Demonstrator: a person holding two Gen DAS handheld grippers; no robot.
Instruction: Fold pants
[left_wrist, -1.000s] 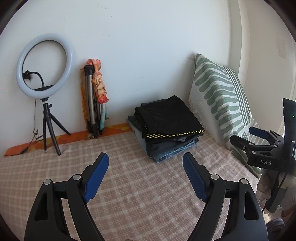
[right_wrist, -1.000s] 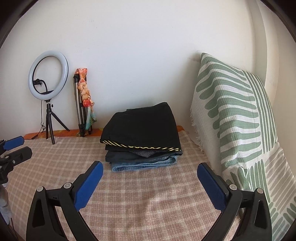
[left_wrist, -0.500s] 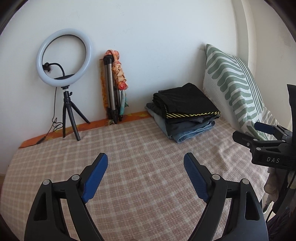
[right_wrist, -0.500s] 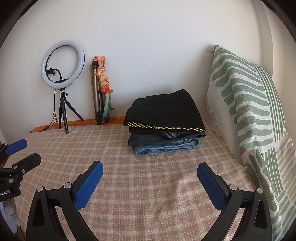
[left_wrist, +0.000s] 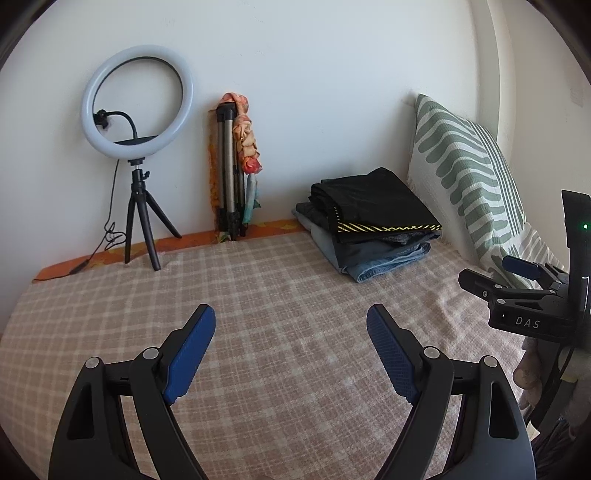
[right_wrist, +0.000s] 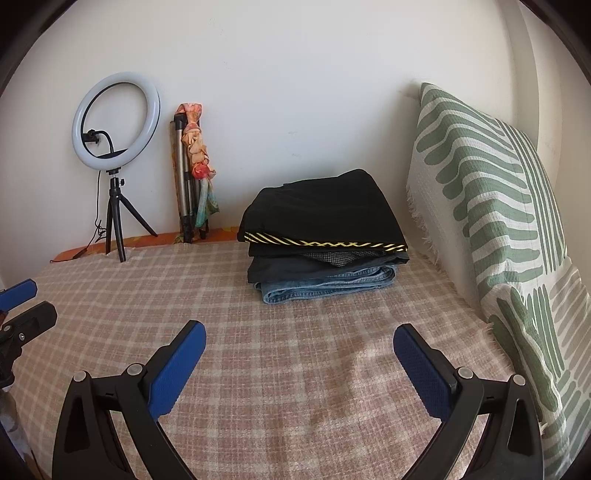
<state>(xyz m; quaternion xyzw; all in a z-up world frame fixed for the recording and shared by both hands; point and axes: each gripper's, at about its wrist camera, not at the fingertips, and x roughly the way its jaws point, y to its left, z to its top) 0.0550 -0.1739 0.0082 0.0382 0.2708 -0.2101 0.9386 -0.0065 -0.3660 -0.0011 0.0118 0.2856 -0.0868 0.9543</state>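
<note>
Two grippers hover over a bed spread with a pink-and-cream checked blanket (right_wrist: 295, 369), and the stack of folded pants (right_wrist: 325, 236) serves as the landmark. Far to the left of the stack, a white ring light (left_wrist: 137, 101) stands on a small black tripod at the foot of the wall, its cable trailing onto an orange strip of bedding. Between the ring light and the stack, a folded silver tripod (left_wrist: 227, 173) leans upright on the wall with a flowered orange scarf (left_wrist: 246, 138) draped over it. Nearer the camera and left of the stack, the left gripper (left_wrist: 290, 323) has its blue-padded jaws spread wide with nothing between them, only blanket beneath. The stack itself lies at the far side of the bed close to the wall: black pants with a yellow-striped band on top, a dark pair under them, blue jeans at the bottom. In front of the stack, well apart from it, the right gripper (right_wrist: 299, 338) likewise stands wide open and empty. Just right of the stack, a green-and-white patterned pillow (right_wrist: 491, 221) leans upright.
</note>
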